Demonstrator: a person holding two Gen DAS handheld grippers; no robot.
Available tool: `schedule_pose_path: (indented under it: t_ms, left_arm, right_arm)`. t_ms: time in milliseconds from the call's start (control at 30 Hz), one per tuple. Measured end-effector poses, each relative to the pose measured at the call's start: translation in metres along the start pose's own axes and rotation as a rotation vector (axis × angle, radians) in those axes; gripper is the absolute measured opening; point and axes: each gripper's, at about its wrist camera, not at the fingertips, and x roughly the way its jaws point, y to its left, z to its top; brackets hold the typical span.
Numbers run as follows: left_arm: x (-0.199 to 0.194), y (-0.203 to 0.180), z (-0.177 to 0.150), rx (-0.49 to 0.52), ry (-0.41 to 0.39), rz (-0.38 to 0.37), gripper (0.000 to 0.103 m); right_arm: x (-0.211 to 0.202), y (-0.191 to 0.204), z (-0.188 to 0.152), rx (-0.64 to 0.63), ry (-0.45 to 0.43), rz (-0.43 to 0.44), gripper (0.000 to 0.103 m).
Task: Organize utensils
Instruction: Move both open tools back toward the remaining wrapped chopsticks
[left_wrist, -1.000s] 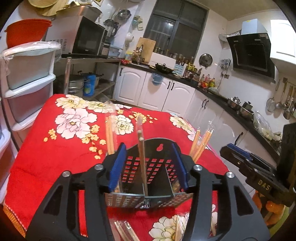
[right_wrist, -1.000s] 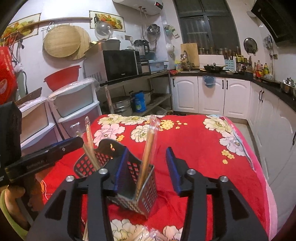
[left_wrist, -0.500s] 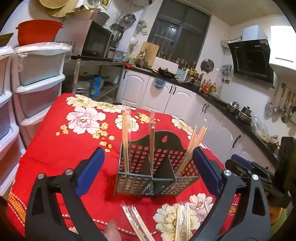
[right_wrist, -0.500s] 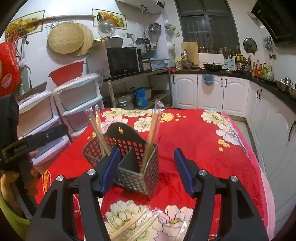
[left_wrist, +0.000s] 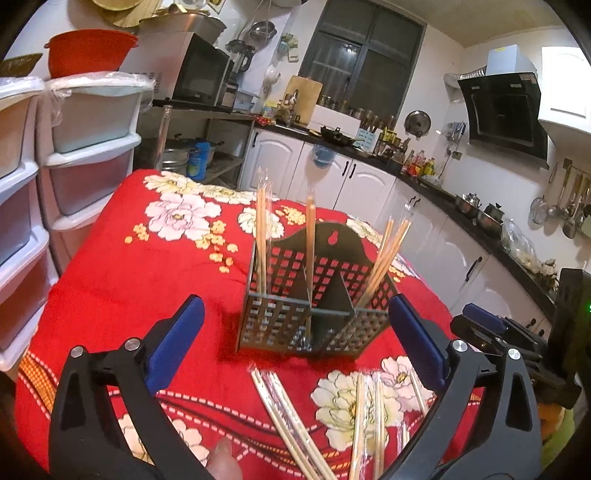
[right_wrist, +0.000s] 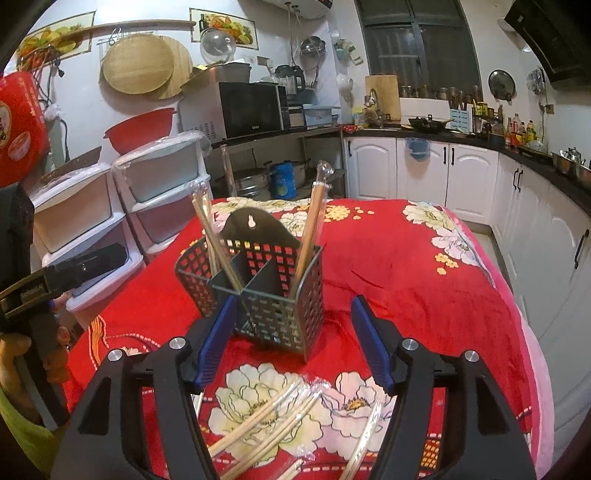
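A dark perforated metal utensil holder (left_wrist: 314, 325) (right_wrist: 280, 317) stands on the red flowered tablecloth (left_wrist: 147, 266). Wrapped chopsticks (left_wrist: 261, 236) stand upright in its compartments, one pair (left_wrist: 388, 254) leaning right. More wrapped chopsticks (left_wrist: 288, 417) (right_wrist: 266, 424) lie loose on the cloth in front of it. My left gripper (left_wrist: 295, 317) is wide, its jaws still opening, with nothing pressed between the blue pads. My right gripper (right_wrist: 294, 310) is also opening, its fingers flanking the holder's near corner without pressing on it.
Stacked plastic drawers (left_wrist: 74, 147) stand left of the table. White cabinets (right_wrist: 424, 173) and a dark counter run behind and to the right. A hand (right_wrist: 22, 354) holds the other gripper at the left edge of the right wrist view.
Both grippers have let go of the holder, spread their jaws and drawn back from it. The holder now stands free, and loose chopsticks have come into view in front.
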Motion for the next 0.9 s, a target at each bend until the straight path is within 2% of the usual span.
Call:
schedule_pose_path:
  t_ms: [533,900]
  left_arm:
    - [0.010,0.015,-0.051,-0.008,0.107,0.065,0.091]
    - [0.020,0.025,-0.075,-0.018,0.189,0.118,0.091]
  right_arm:
    - [0.009,-0.001,-0.056,-0.013,0.123,0.014,0.062]
    - [0.026,0.004,-0.073,-0.035,0.210,0.037,0.062]
